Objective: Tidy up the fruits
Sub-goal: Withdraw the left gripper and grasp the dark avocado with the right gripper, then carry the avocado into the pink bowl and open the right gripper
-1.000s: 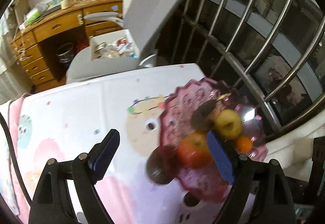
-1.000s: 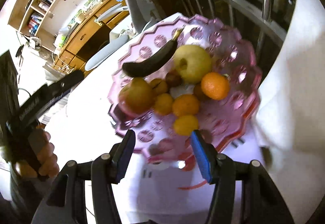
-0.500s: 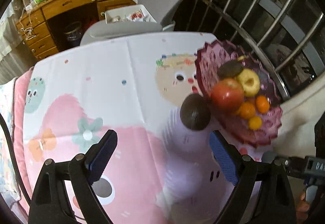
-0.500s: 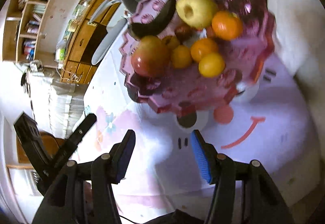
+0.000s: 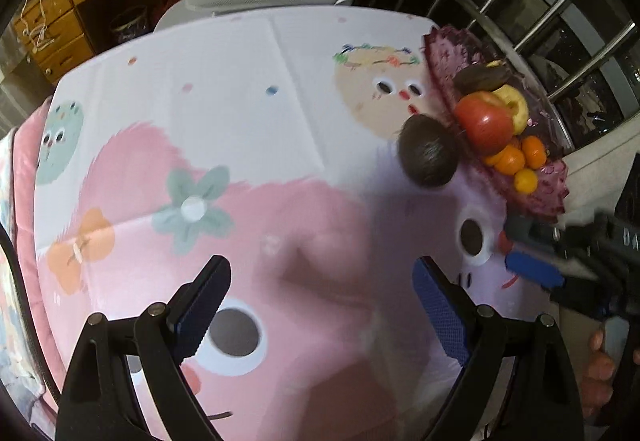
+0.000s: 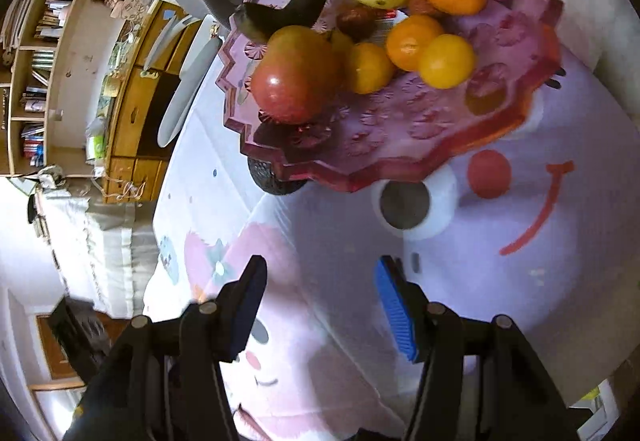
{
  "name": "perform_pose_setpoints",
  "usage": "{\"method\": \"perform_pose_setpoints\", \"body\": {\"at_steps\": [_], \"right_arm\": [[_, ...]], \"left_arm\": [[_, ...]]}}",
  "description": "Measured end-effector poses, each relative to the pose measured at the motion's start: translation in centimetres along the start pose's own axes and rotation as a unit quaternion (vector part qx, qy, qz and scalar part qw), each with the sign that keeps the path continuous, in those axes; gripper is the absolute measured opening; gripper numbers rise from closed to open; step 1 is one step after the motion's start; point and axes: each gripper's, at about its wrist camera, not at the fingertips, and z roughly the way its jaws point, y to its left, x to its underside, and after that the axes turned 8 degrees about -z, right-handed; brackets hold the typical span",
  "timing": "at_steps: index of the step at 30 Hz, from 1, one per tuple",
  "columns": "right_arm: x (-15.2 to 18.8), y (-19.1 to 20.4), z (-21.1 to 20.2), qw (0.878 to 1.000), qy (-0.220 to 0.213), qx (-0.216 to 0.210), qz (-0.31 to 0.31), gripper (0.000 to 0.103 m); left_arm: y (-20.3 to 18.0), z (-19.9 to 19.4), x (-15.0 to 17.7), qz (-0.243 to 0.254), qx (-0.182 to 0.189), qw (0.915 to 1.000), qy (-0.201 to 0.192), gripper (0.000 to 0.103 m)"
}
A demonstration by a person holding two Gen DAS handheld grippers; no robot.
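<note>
With both tools held back from the fruit, I judge one piece remains: the avocado lies on the tablecloth against the pink dish. Left gripper and right gripper stand wide, empty. Next: approach, straddle, close gently.
</note>
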Motion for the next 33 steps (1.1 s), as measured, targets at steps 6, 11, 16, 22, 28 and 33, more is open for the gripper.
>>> {"method": "perform_pose_setpoints", "body": {"at_steps": [6,11,16,22,28,33], "right_arm": [[-0.2,2.9,2.7,0.997,-0.07,0.035,-0.006,0.057],[-0.5,4.5,4.8,0.991,-0.127,0.051,-0.004,0.057],[-1.3,6.2,6.8,0.981,-0.164,0.095,-0.038,0.057],[-2.3,6.7,8.2,0.968,-0.193,0.147,-0.059,0.058],[-3.0,7.5,9.6,0.958,-0.197,0.187,-0.092,0.059],[-3.1,7.9,10.1,0.953,-0.19,0.21,-0.112,0.058]], "left_arm": [[3.3,0.5,0.4,-0.016,0.009,0.9997,0.018,0.092],[5.0,1.2,0.3,-0.007,0.016,0.9996,0.021,0.092],[6.2,1.4,0.2,-0.011,0.029,0.9993,0.019,0.092],[7.4,1.3,0.2,-0.017,0.034,0.9991,0.02,0.092],[8.5,0.9,0.2,-0.032,0.026,0.9991,0.014,0.092],[9.1,0.4,0.3,-0.044,0.013,0.9989,0.004,0.092]]}}
